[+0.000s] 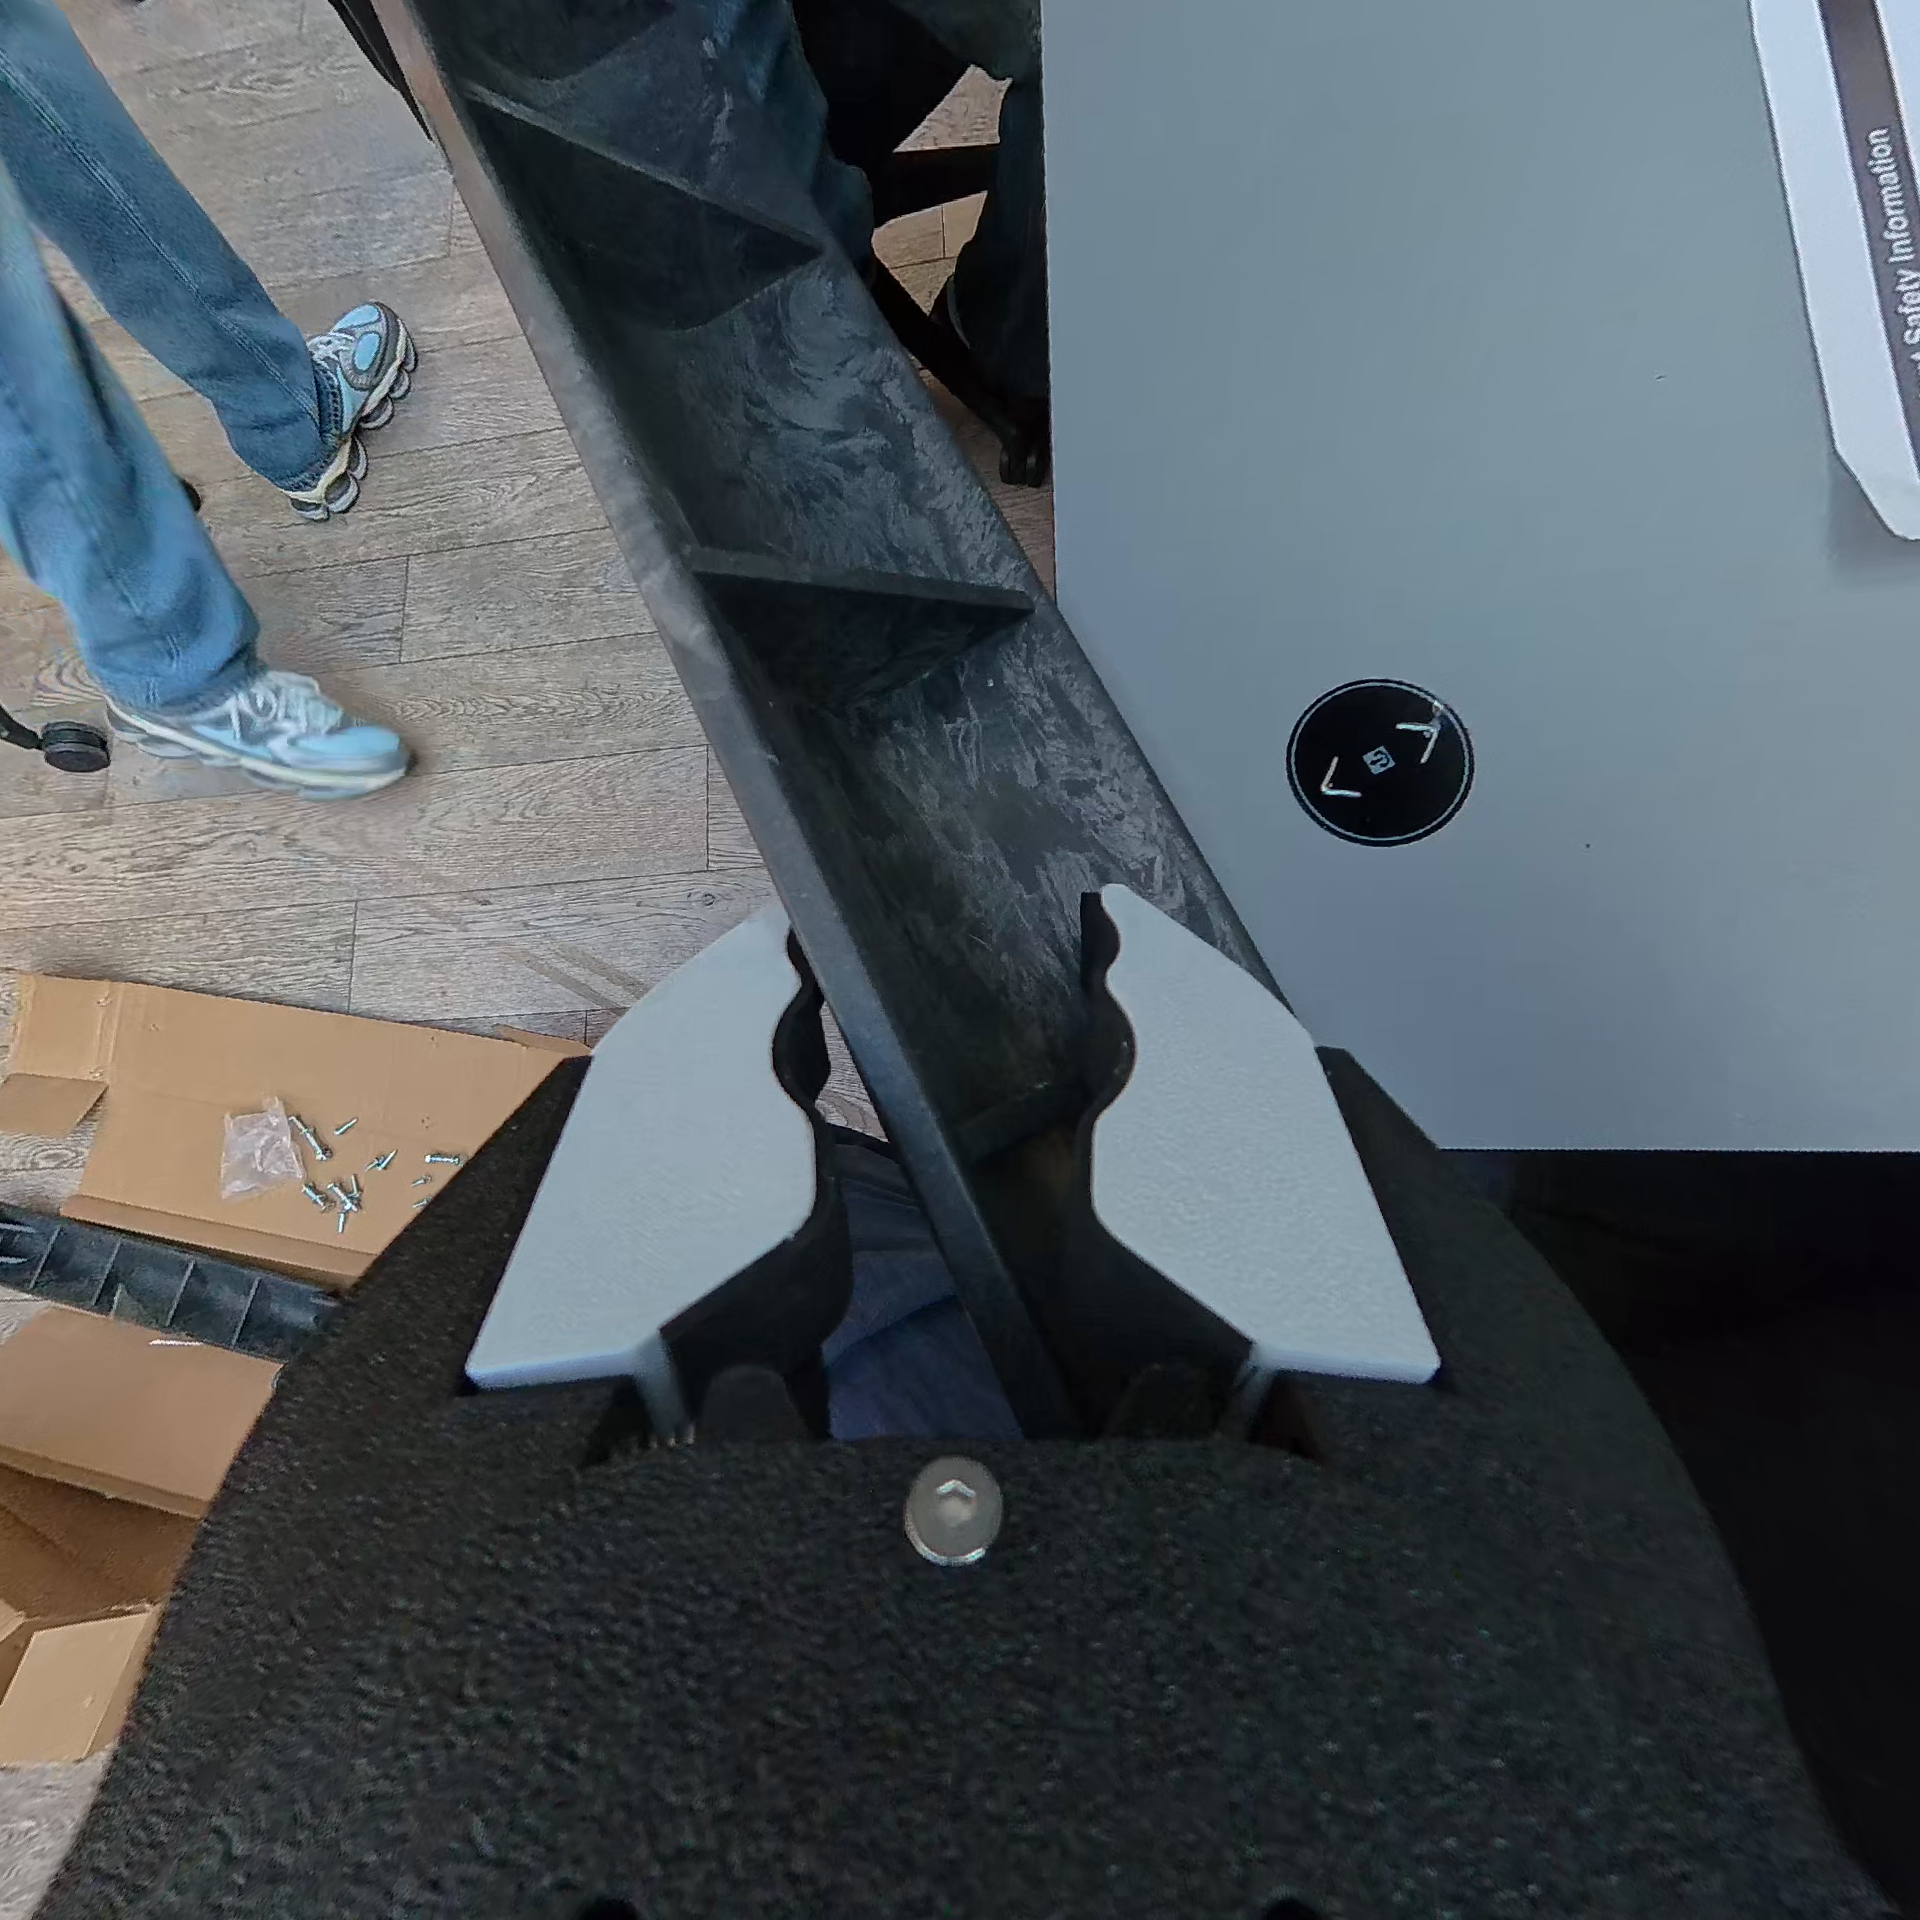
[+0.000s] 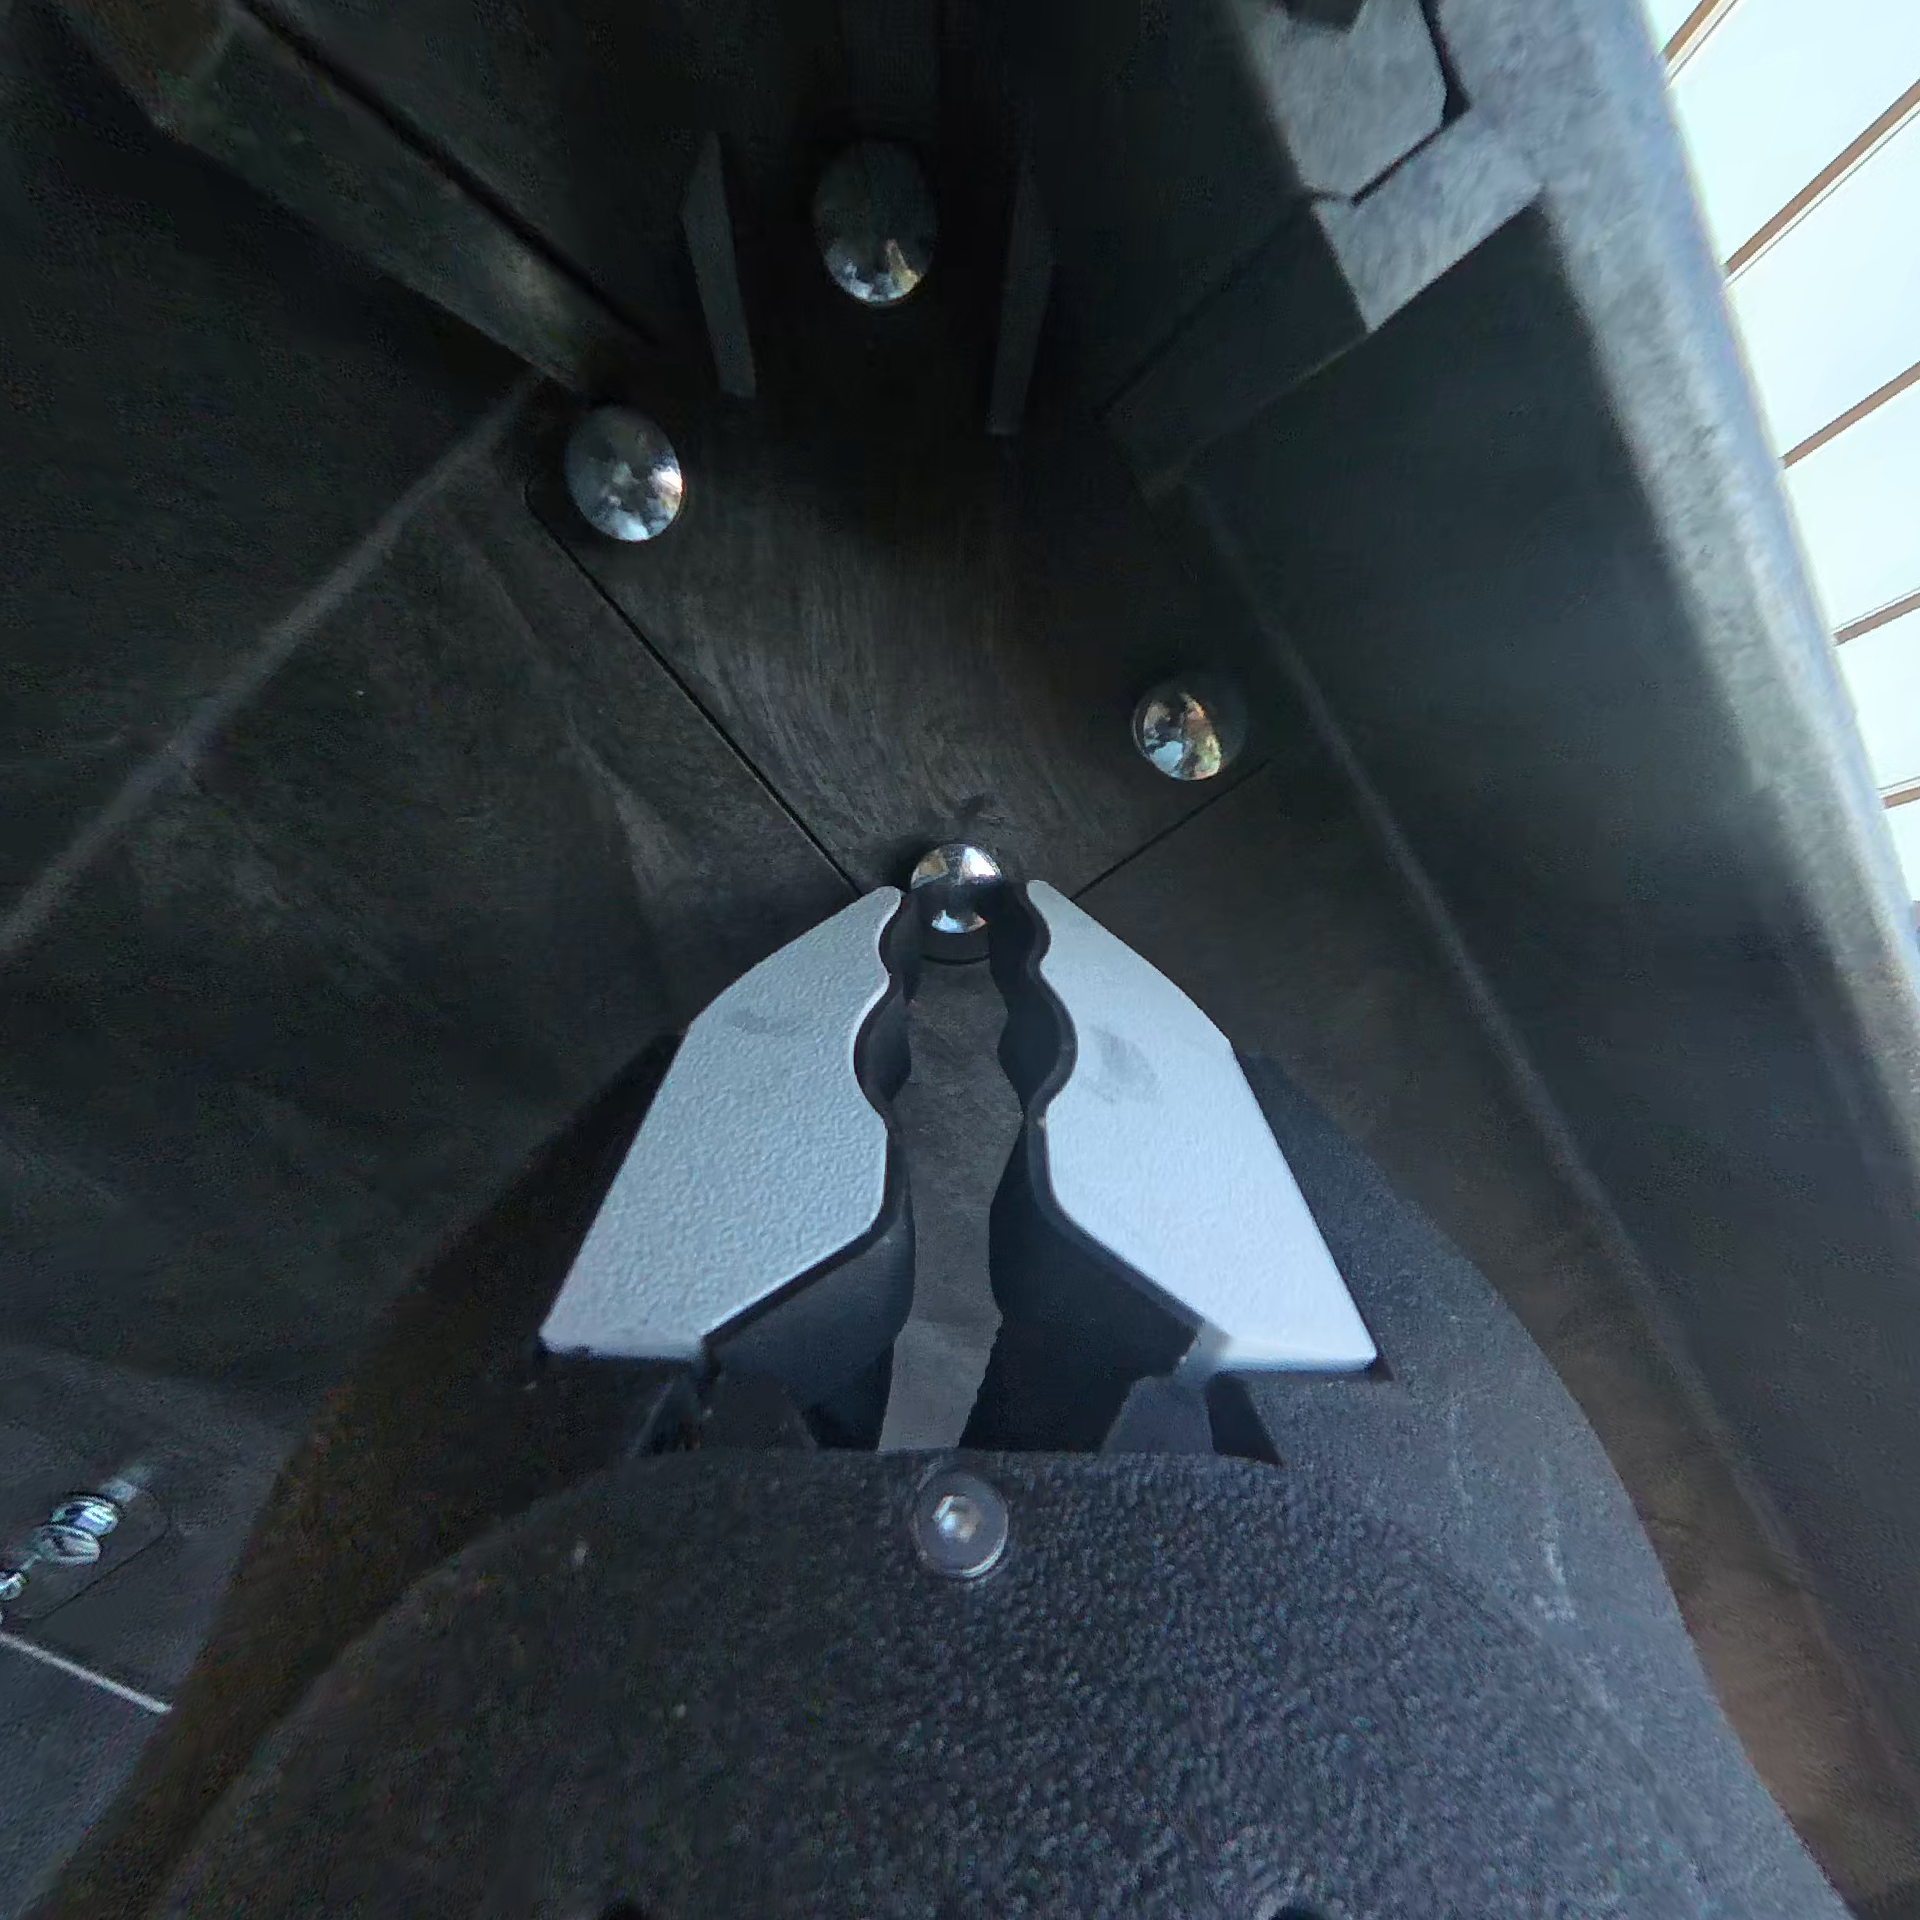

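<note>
In the left wrist view my left gripper [image 1: 945,925] is closed around a long black ribbed plastic beam [image 1: 831,499]. The beam runs up and away between the two grey fingers, its rim against the left finger and its wall against the right. In the right wrist view my right gripper [image 2: 958,902] is deep inside a dark black plastic housing [image 2: 312,831]. Its fingertips pinch the head of a silver screw [image 2: 956,871] at the near corner of a black plate [image 2: 914,665]. Three more screws sit in that plate, one [image 2: 623,473] at the left corner.
A grey tabletop [image 1: 1455,468] with a round black disc [image 1: 1379,762] and a white booklet [image 1: 1849,260] is right of the beam. On the wood floor lie flattened cardboard [image 1: 156,1049], loose screws [image 1: 343,1184], another black ribbed part [image 1: 156,1288], and a person's legs in jeans and blue sneakers [image 1: 301,732]. Tip to tip, the grippers are about 55 cm apart.
</note>
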A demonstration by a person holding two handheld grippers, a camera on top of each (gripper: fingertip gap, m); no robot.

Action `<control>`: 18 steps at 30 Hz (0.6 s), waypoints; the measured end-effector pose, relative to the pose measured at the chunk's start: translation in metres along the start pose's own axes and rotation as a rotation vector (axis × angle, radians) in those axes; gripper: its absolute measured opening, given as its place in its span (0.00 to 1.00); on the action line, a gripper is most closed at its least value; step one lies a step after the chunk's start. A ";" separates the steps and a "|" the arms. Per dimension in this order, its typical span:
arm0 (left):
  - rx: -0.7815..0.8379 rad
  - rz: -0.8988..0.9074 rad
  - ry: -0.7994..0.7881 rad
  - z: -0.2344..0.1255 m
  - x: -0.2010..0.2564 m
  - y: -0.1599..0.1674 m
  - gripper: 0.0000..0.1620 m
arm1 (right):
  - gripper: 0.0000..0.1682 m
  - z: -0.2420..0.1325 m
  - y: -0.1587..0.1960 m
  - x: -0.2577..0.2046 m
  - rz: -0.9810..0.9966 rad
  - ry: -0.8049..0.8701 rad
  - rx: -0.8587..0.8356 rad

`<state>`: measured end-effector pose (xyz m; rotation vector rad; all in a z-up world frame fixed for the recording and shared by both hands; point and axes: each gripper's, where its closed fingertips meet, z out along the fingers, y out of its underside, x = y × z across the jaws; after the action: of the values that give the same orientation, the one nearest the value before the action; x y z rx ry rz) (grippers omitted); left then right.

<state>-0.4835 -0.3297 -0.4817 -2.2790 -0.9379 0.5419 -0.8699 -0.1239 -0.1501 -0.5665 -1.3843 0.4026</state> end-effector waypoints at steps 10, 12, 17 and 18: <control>-0.010 0.020 -0.011 0.000 0.000 0.001 0.30 | 0.08 0.001 0.001 0.000 0.128 -0.024 -0.028; -0.011 0.021 -0.011 0.000 0.000 0.001 0.30 | 0.08 0.001 0.001 -0.001 0.126 -0.024 -0.027; -0.010 0.021 -0.012 0.000 0.000 0.001 0.30 | 0.08 0.001 0.001 -0.001 0.141 -0.020 -0.035; -0.009 0.021 -0.012 0.000 0.000 0.001 0.30 | 0.08 0.001 0.001 -0.001 0.151 -0.021 -0.038</control>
<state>-0.4831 -0.3301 -0.4822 -2.2986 -0.9251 0.5612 -0.8707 -0.1233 -0.1514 -0.7027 -1.3765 0.5055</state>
